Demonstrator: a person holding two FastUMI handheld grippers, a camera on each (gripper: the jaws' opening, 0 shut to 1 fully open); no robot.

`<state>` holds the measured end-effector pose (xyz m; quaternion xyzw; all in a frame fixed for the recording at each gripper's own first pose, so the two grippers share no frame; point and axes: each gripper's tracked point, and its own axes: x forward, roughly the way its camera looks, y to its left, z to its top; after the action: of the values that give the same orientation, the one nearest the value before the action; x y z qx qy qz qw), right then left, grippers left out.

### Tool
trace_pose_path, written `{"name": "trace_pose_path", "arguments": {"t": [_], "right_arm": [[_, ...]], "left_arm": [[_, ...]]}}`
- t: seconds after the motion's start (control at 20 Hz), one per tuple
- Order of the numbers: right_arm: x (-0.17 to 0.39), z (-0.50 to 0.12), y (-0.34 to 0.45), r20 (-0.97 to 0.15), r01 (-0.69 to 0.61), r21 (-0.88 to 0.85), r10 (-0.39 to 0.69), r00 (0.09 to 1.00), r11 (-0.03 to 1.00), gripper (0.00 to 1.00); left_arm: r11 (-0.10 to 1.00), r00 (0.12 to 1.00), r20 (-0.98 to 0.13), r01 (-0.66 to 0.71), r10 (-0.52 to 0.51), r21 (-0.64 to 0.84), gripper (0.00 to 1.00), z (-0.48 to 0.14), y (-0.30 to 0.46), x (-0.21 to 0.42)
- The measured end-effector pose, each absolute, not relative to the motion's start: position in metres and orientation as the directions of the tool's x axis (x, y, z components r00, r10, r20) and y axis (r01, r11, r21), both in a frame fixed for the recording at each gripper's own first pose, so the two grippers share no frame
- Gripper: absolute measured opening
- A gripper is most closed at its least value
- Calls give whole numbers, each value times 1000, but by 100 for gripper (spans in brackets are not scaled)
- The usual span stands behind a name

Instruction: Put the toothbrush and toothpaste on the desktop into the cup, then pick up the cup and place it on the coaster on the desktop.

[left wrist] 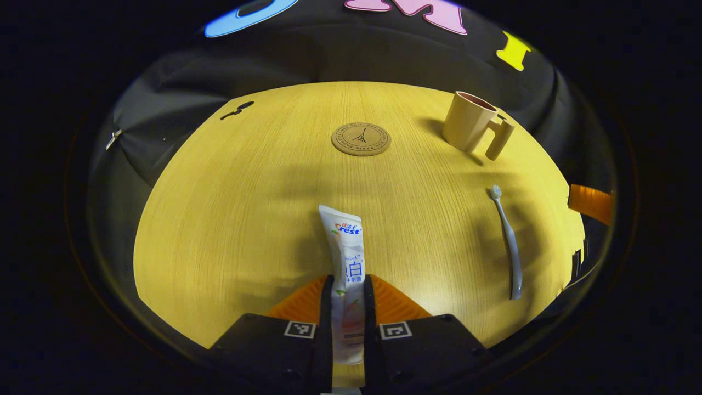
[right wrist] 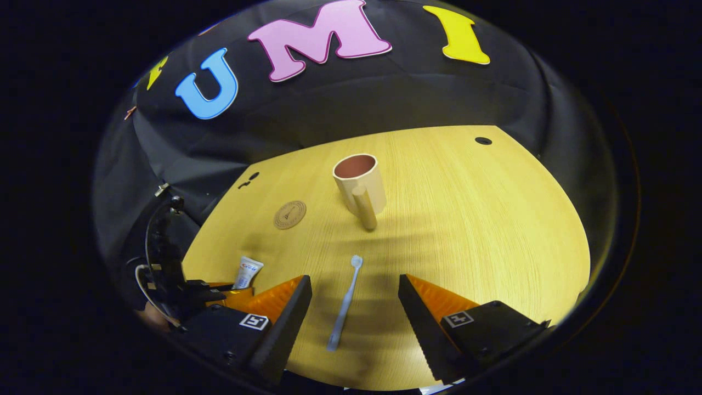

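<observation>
left gripper view low, close over desktop (left wrist: pixel 230 219); right gripper view higher, farther back; both share cup (left wrist: pixel 469 120)

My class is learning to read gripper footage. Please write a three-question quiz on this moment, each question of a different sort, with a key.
1. True or false: the toothbrush already stands in the cup.
2. Multiple choice: the left tongs are closed on (A) the toothpaste, (B) the coaster, (C) nothing.
3. Fill in: the right tongs are ____, with the toothbrush lying between their fingers on the table.

Key: 1 false; 2 A; 3 open.
</observation>
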<state>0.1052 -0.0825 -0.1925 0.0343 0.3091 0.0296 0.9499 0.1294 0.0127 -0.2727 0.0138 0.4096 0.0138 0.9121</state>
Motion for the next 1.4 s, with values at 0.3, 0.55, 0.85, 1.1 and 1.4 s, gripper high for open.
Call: {"name": "trace_pose_path", "arguments": {"t": [0.3, 0.55, 0.85, 1.1, 1.4], "right_arm": [[101, -226, -75, -666, 29, 14, -12, 746, 999, 98], [106, -246, -71, -682, 73, -50, -88, 726, 996, 99], [104, -269, -69, -696, 75, -159, -166, 699, 984, 99], [110, -280, -69, -700, 113, -187, -214, 681, 976, 99], [114, -292, -63, -715, 132, -184, -225, 662, 974, 94]], "left_arm": [[999, 728, -685, 2, -34, -46, 28, -235, 20, 115], [997, 760, -647, 38, -68, -60, 28, -219, 26, 105], [995, 755, -649, 74, -97, -64, 28, -228, 32, 92], [991, 748, -650, 118, -133, -66, 32, -234, 36, 86], [983, 733, -660, 173, -166, -56, 28, -245, 40, 82]]}}
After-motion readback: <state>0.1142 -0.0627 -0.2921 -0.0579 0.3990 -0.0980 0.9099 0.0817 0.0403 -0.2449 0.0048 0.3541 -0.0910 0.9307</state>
